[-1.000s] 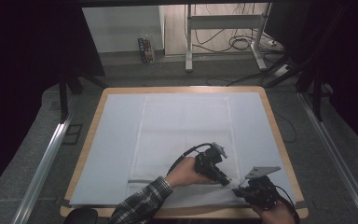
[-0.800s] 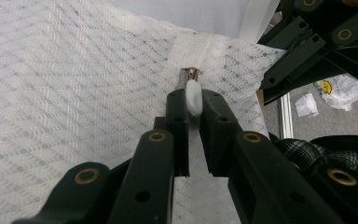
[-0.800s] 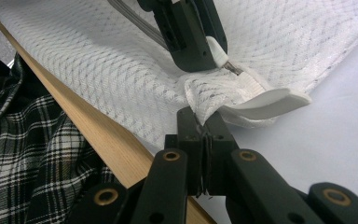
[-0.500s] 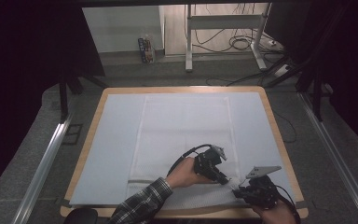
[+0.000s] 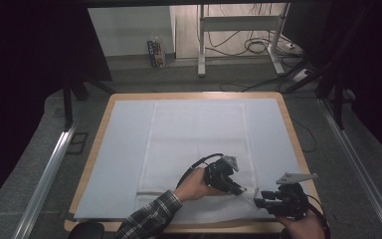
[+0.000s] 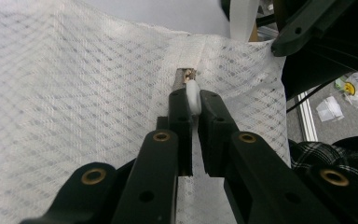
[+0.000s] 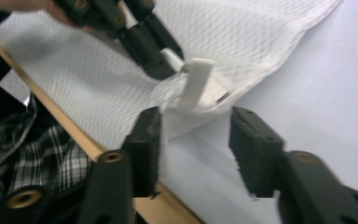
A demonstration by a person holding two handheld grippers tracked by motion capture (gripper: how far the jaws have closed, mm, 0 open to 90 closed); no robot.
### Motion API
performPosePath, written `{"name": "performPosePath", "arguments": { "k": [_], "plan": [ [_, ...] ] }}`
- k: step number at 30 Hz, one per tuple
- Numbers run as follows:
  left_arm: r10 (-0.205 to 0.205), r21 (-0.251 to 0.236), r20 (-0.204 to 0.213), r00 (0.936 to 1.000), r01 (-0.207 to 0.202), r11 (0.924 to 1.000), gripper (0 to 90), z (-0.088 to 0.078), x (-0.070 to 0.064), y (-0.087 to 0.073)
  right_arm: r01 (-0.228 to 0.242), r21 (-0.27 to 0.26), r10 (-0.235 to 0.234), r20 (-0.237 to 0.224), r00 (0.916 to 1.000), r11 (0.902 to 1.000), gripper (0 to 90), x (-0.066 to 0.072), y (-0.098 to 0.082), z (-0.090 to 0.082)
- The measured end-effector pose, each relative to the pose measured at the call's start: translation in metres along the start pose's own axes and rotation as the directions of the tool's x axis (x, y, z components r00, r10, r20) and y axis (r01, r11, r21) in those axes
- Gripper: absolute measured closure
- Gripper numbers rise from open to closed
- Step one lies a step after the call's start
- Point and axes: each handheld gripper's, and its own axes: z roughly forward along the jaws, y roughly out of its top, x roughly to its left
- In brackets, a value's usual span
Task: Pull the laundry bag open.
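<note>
A white mesh bag [image 5: 199, 139] lies flat on the pale sheet [image 5: 124, 149] that covers the table. At its near right corner, my left gripper [image 5: 238, 190] is shut on the white zipper pull [image 6: 193, 95], just behind the metal slider [image 6: 186, 74]. My right gripper [image 5: 258, 199] faces that corner from the right. Its jaws have just been opening and stand apart [image 7: 193, 123]. The bag's corner and a white tab [image 7: 196, 86] lie just ahead of them, and the pads press on nothing. The left gripper [image 7: 168, 58] shows beyond the tab.
The table's wooden front edge [image 7: 74, 135] runs close under the right gripper. A plaid sleeve [image 5: 149, 219] reaches in from the bottom. Metal rails [image 5: 45, 179] flank the table, and a stand with cables [image 5: 238, 30] is behind it.
</note>
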Motion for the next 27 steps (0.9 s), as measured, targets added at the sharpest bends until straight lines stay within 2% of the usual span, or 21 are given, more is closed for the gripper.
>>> {"name": "performPosePath", "arguments": {
  "k": [3,6,8,10,11,13,14,16,19,21,22,24,27],
  "plan": [
    [0.02,-0.011,-0.003,0.9998,-0.02,0.9997,84.7,-0.003,-0.002,-0.002,-0.038,-0.017,0.038,-0.007,0.9992,0.9991,40.5,-0.005,0.006,0.004],
    [0.052,-0.028,-0.012,0.9986,-0.053,0.9982,84.7,-0.006,-0.003,-0.004,-0.087,-0.039,0.085,-0.047,0.9952,0.9954,33.3,-0.011,0.011,0.007],
    [0.061,-0.045,-0.009,0.9981,-0.062,0.9971,84.7,-0.008,-0.004,-0.005,-0.133,-0.049,0.129,-0.073,0.9889,0.9899,29.2,-0.017,0.014,0.011],
    [0.07,-0.058,-0.016,0.9974,-0.071,0.9958,84.8,-0.01,-0.004,-0.005,-0.168,-0.044,0.162,-0.112,0.9805,0.9849,28.9,-0.022,0.014,0.016],
    [0.077,-0.064,-0.014,0.9969,-0.078,0.9949,84.8,-0.011,-0.004,-0.005,-0.182,-0.034,0.176,-0.129,0.976,0.9828,29.1,-0.024,0.014,0.019],
    [0.08,-0.085,-0.01,0.9967,-0.081,0.9931,84.9,-0.012,-0.005,-0.006,-0.212,-0.02,0.206,-0.17,0.9638,0.977,35.1,-0.028,0.013,0.024],
    [0.079,-0.087,-0.006,0.9968,-0.08,0.993,84.9,-0.012,-0.005,-0.006,-0.233,-0.012,0.226,-0.206,0.9523,0.9724,39.7,-0.03,0.013,0.026],
    [0.083,-0.094,-0.002,0.9966,-0.083,0.9921,85.0,-0.012,-0.004,-0.006,-0.253,-0.008,0.243,-0.24,0.9397,0.9676,52.5,-0.031,0.012,0.027],
    [0.085,-0.084,0.004,0.9963,-0.085,0.9929,85.0,-0.012,-0.003,-0.006,-0.226,-0.014,0.218,-0.222,0.9505,0.9739,68.9,-0.031,0.013,0.025],
    [0.076,-0.075,-0.003,0.9971,-0.076,0.9943,84.9,-0.009,-0.003,-0.007,-0.221,-0.031,0.209,-0.228,0.9511,0.9747,80.0,-0.032,0.013,0.023],
    [0.068,-0.074,-0.004,0.9977,-0.068,0.995,84.9,-0.008,-0.003,-0.007,-0.214,-0.033,0.201,-0.228,0.9527,0.9763,80.9,-0.032,0.014,0.023],
    [0.057,-0.069,-0.013,0.9983,-0.058,0.9959,85.1,-0.006,-0.002,-0.008,-0.183,-0.027,0.175,-0.193,0.9654,0.9827,82.3,-0.029,0.016,0.023],
    [0.052,-0.063,-0.022,0.9984,-0.053,0.9966,86.3,-0.004,-0.002,-0.011,-0.165,-0.014,0.16,-0.16,0.9741,0.9862,83.1,-0.026,0.017,0.025]
  ]
}}
